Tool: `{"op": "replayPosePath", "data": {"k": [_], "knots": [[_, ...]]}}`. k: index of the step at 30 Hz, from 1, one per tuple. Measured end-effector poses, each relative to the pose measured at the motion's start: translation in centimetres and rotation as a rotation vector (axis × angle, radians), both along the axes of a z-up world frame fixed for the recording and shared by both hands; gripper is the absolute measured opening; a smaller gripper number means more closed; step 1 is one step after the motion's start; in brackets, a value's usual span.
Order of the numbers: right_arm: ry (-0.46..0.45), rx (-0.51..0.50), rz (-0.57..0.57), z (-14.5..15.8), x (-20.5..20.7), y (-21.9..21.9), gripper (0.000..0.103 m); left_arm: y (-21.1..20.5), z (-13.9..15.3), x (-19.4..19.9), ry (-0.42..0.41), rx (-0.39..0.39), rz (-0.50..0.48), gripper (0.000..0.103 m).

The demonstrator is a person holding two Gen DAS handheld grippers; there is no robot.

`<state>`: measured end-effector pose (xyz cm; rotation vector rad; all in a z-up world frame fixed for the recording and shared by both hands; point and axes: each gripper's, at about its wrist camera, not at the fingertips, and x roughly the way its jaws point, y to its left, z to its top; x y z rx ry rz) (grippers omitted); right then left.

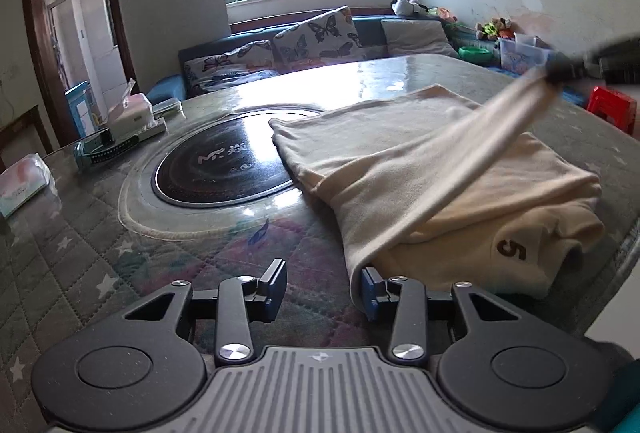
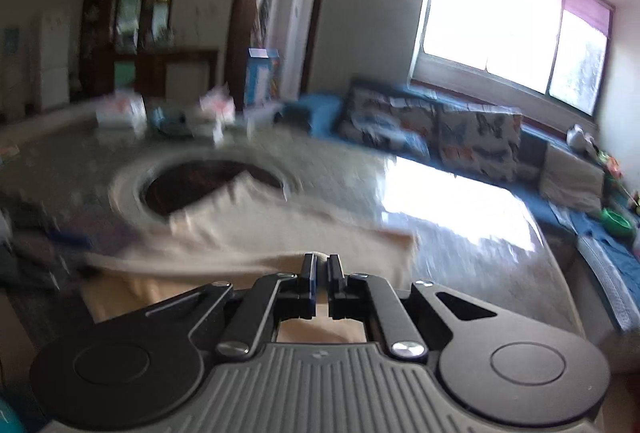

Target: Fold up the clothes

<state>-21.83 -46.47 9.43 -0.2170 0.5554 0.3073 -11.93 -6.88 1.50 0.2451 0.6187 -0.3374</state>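
From the left wrist view, the left gripper (image 1: 323, 287) hangs low over the near edge of the bench (image 1: 80, 253), its jaws partly open with nothing clamped; the right blue pad sits just beside the near hem of the cream garment (image 1: 440, 169), though whether it touches the cloth is hard to tell. The garment lies on the right half of the bench, folded over itself, a dark "5" showing near its right front corner. Its far left corner reaches the rim of the round black cooktop (image 1: 224, 165) set in the middle of the bench. A strip of the cloth rises, blurred, toward the upper right, where the right gripper (image 1: 560, 71) pinches its end. Small boxes (image 1: 132, 117) stand at the far left. From the right wrist view, heavily blurred, the right gripper (image 2: 321, 265) has its jaws closed tight on a fold of the cream garment (image 2: 280, 233), which spreads below and beyond it toward the cooktop (image 2: 208, 185).
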Motion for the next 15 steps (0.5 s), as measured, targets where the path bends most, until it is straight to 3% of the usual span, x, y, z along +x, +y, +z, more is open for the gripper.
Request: {"op": "replayPosePath", "data": {"k": [4,10,15], "knots": [[0.185,0.033,-0.001,-3.0,-0.3,-1.2,0.009,0.6,0.3,-0.2,0.016,0.006,-0.027,0.042],[0.19,0.13,-0.046,-2.9,0.4,-3.1,0.012,1.7,2.1,-0.3,-0.005,-0.015,-0.056,0.042],[0.213,0.196,-0.06,-4.1,3.5,-3.1,0.016,1.6,3.8,0.7,-0.044,-0.054,-0.054,0.041]]}}
